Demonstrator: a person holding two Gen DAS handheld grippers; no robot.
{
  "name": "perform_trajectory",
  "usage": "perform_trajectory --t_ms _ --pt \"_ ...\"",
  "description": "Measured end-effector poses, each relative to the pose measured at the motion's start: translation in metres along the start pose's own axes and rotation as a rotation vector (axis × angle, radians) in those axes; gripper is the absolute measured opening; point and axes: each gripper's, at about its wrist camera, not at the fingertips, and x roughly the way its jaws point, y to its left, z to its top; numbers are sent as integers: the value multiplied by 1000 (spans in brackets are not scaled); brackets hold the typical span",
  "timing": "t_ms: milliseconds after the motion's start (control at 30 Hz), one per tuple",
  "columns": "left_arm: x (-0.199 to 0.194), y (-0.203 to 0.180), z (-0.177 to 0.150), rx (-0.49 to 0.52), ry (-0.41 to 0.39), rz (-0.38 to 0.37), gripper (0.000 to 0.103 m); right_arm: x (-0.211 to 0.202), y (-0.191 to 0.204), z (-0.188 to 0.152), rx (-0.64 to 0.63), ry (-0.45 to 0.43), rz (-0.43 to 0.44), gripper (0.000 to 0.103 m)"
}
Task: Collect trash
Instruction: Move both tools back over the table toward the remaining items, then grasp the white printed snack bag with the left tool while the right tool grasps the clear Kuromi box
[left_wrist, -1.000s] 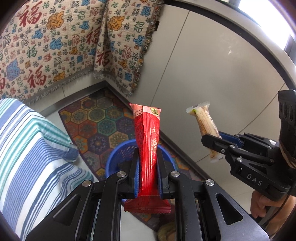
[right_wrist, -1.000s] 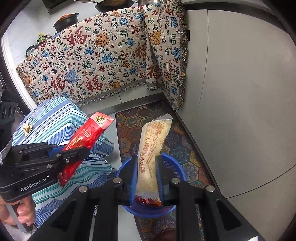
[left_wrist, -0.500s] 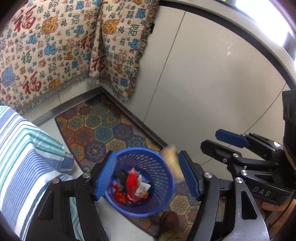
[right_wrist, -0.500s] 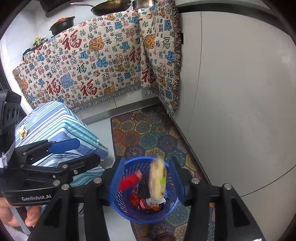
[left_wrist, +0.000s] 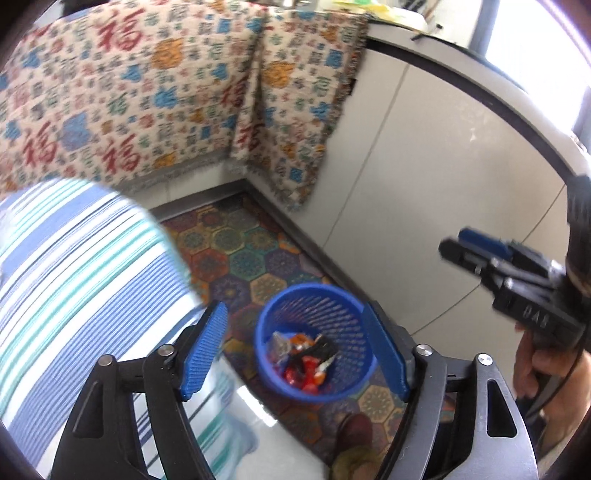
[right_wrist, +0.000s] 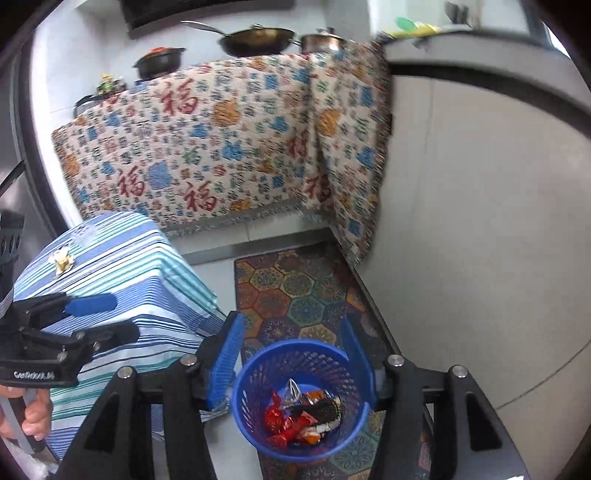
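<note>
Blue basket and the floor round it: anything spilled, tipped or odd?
Nothing stands out. The blue basket stands upright on the patterned rug, wrappers all inside, none visible on the rug beside it. Both claws are open and empty above it.

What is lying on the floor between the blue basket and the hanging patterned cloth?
In the right wrist view, the hexagon-patterned rug covers that stretch, from under the blue basket up towards the patterned cloth. Nothing else lies on it.
</note>
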Motion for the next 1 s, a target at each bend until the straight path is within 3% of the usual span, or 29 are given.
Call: perform_trajectory --t_ms 200,367,567,767,1000 --pt "-48 95 -52 -91 31 174 82 11 93 -6 -116 -20 123 57" --pt "-83 183 -79 -190 26 328 82 37 192 -30 -210 58 277 57" --pt "-97 267 -78 -333 -33 388 90 75 298 -62 -368 158 338 57" --pt "-63 312 -40 -426 -55 337 92 82 332 -68 -422 130 336 61" --pt "-27 331 -3 -517 -68 365 92 84 332 -70 -417 141 347 62"
